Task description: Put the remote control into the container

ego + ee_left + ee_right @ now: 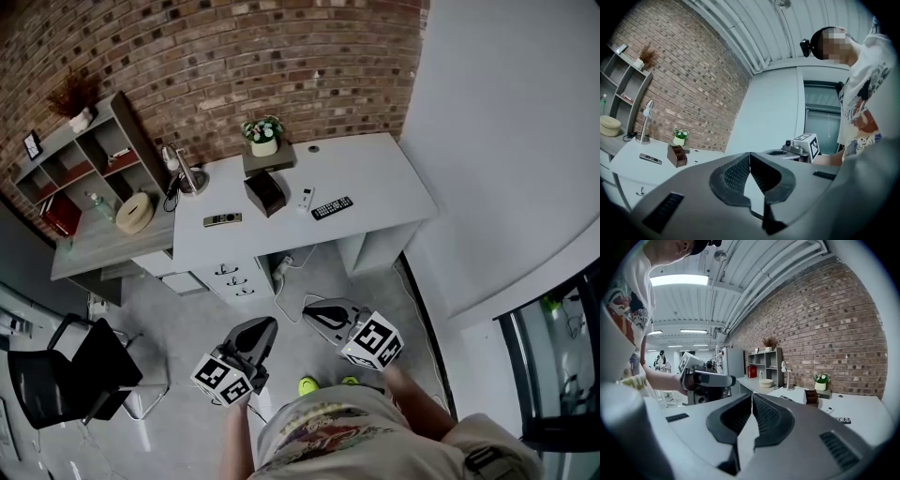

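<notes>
On the surface (375, 173), a dark remote control (222, 219) lies outside the brown container (265, 193), at its 8 o'clock. A white remote (306, 198) lies near the container's 3 o'clock, with a black keypad remote (332, 207) just past it. Over the floor (187, 309), at 6 o'clock of the surface and well apart from it, the left tongs (265, 325) are closed and empty. At their 3 o'clock, the right tongs (315, 311) are also closed on nothing.

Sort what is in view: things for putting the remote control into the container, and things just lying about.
For the job: black button remote control; small white remote control; slim dark remote control; brown wooden box container.
Lying about: white-flowered plant in white pot; silver desk lamp; round tan woven basket.
</notes>
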